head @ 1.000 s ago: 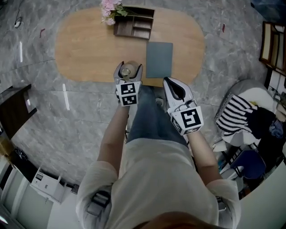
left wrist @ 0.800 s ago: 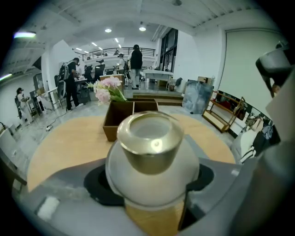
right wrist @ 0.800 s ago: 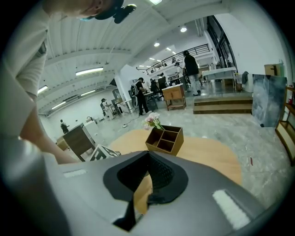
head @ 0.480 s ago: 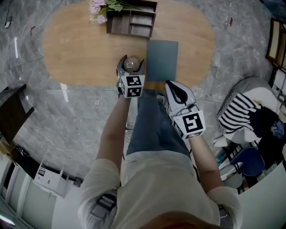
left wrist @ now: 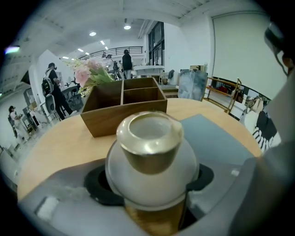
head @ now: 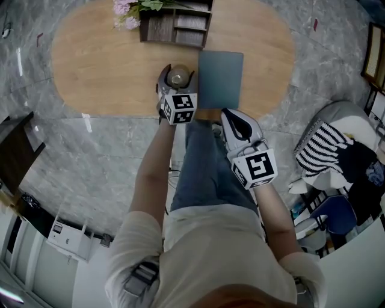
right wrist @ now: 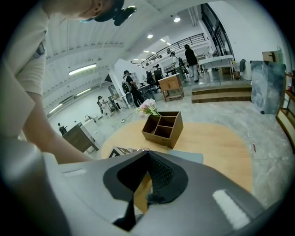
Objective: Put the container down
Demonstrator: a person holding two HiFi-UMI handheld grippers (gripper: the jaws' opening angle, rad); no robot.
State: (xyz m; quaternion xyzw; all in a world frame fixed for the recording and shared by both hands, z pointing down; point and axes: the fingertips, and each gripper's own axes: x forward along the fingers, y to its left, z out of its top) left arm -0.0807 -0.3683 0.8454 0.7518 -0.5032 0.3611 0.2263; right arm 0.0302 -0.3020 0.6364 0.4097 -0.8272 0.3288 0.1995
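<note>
Left gripper [head: 177, 83] clamped on the container [head: 178, 76], a round white jar with a gold neck and open mouth. In the left gripper view the black pads [left wrist: 99, 184] press its belly from both sides, jar upright, gold lower part sunk between the jaws. The container sits over the oval wooden table [head: 90, 66], just beside the left edge of the grey mat [head: 221, 75] and not on it. Whether its base touches the tabletop cannot be told; the gripper body hides it. Wooden organizer box [head: 176, 27] with open compartments stands beyond the mat's far-left corner, apart from the mat. Pink flowers [head: 125, 13] lie further left of the mat again, against the organizer's left end. Right gripper [head: 231, 118] has its jaws together, nothing between them. In the right gripper view the ribbed pads [right wrist: 159, 173] meet at the tips, and only the table's wood shows through the gap lower down. That gripper hovers at the mat's near edge, about at the table rim, above the person's denim-clad leg [head: 207, 162]. It points toward the mat without touching it. Marker cubes [head: 180, 108] ride on both grippers on the side away from the mat. Grey marble floor [head: 72, 156] surrounds the table.
</note>
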